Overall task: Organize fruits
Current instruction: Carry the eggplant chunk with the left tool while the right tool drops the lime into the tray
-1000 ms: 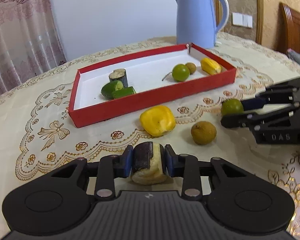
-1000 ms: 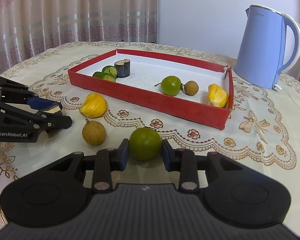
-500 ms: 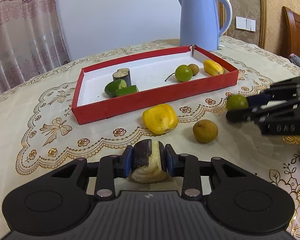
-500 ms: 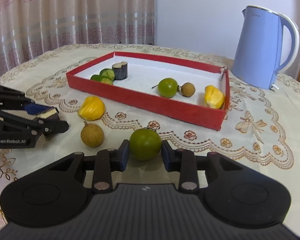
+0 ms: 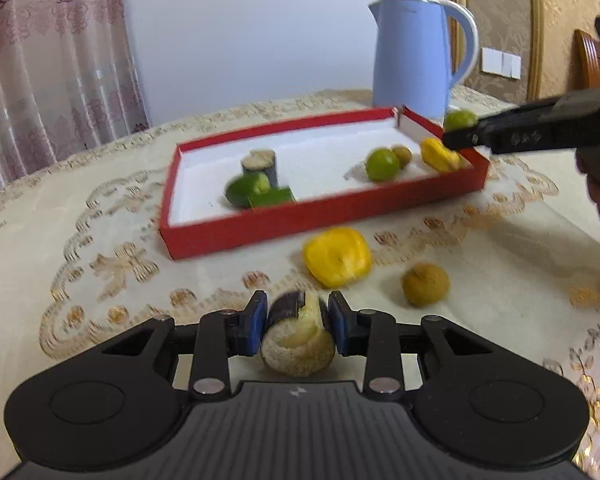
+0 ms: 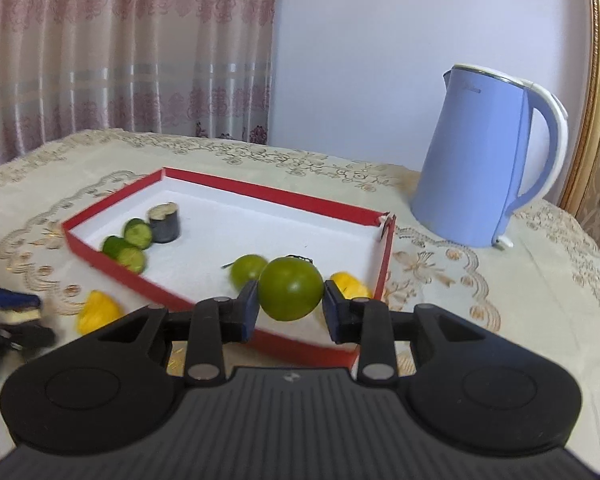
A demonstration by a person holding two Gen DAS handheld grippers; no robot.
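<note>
Right wrist: smooth round green fruit (image 6: 290,289) clamped.

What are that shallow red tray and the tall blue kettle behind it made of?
The shallow red tray looks like matte cardboard: thin flat walls, white lining, one corner split open. The tall blue kettle seems smooth, satin plastic, with a white-trimmed handle; I can't be sure.

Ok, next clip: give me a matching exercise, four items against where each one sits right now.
Items:
1. sugarcane piece
2. round green fruit
3. brown longan
4. cucumber slices

Places:
A. on the tablecloth, outside the box
B. in the left gripper
C. inside the red box
D. in the right gripper

Pairs: 1-B, 2-D, 3-A, 4-C
</note>
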